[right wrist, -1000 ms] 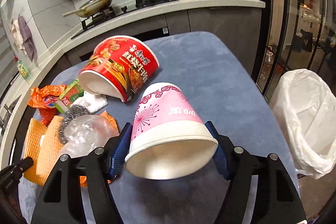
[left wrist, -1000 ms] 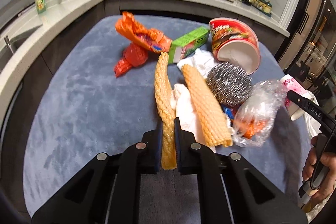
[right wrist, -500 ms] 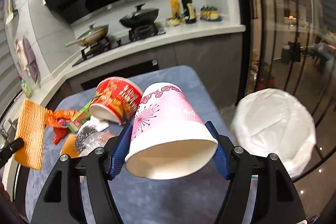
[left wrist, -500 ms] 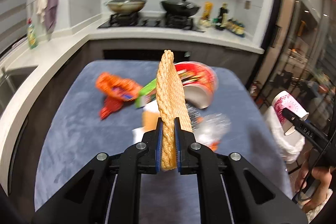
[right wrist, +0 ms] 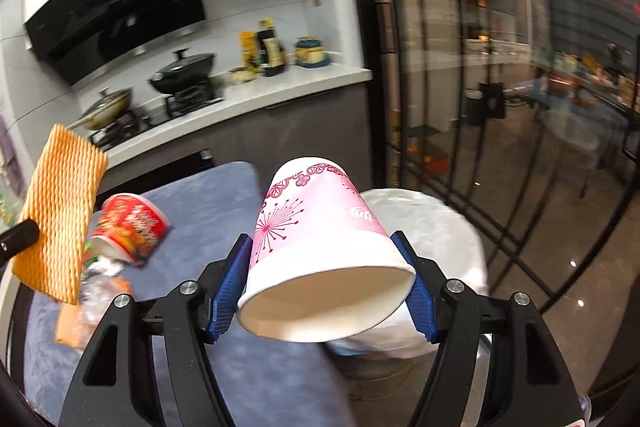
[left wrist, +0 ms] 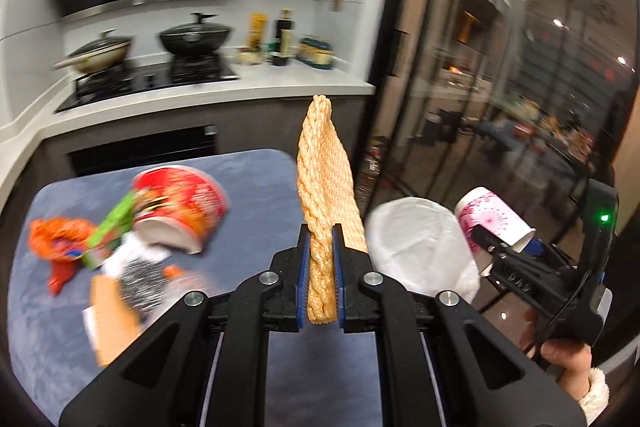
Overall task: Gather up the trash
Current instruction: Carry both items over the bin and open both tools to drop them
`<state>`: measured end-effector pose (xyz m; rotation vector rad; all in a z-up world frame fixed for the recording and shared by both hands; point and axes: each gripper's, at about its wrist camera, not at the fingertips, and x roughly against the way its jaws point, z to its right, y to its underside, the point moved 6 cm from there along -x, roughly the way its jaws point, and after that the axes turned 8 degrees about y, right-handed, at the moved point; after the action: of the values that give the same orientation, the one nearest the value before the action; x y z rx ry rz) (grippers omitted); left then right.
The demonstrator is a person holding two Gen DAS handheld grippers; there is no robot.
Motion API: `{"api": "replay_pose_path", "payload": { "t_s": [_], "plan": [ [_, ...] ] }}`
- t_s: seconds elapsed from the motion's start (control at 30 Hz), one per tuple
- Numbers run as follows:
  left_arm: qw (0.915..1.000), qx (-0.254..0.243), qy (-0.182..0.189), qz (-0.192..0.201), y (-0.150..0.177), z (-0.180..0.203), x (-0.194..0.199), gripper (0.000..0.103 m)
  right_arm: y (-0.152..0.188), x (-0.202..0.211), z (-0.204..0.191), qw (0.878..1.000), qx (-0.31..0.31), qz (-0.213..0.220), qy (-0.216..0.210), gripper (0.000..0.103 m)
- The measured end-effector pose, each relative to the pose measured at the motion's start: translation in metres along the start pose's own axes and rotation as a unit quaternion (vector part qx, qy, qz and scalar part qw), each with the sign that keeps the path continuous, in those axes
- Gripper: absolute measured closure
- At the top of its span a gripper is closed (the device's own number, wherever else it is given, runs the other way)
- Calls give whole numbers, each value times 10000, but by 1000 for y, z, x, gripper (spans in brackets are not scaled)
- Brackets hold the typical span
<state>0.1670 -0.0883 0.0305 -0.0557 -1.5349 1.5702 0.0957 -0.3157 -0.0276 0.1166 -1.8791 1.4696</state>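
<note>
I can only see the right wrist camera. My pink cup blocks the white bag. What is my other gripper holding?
Observer: The left gripper is shut on the orange foam net, pinched near its lower end.
Child: Can you see the bag's top?
Observer: Yes. In the left view the white trash bag shows just right of the net, beside the table edge.
Child: What's on the table that I can't see?
Observer: An orange wrapper lies far left of the red noodle bowl, blurred.

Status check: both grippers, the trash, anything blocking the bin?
Left gripper shut on orange foam net sleeve. Right gripper shut on pink paper cup. White-lined trash bin beyond cup, nothing blocking.
</note>
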Motion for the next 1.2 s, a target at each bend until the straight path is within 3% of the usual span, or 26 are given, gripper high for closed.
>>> {"api": "replay_pose_path", "payload": {
  "t_s": [0.23, 0.4, 0.7, 1.0, 1.07, 1.2],
  "plan": [
    [9979, -341, 541, -95, -3, 60, -64, 93, -2, -29, 50, 9991, -130, -153, 370, 36],
    [9939, -351, 931, -468, -1, 86, -118, 93, 3, -58, 70, 9976, -169, -377, 551, 36],
    [9894, -425, 949, -1009, 17, 103, -182, 93, 14, -94, 89, 9947, -255, -698, 706, 36],
    [9875, -506, 876, -1210, 26, 105, -205, 91, 13, -114, 90, 9936, -306, -757, 777, 34],
    [9874, -517, 839, -1240, 29, 105, -208, 87, 12, -115, 88, 9935, -296, -739, 809, 29],
    [9891, -423, 794, -1163, 29, 102, -205, 58, 9, -113, 86, 9941, -301, -657, 814, 25]
  ]
}}
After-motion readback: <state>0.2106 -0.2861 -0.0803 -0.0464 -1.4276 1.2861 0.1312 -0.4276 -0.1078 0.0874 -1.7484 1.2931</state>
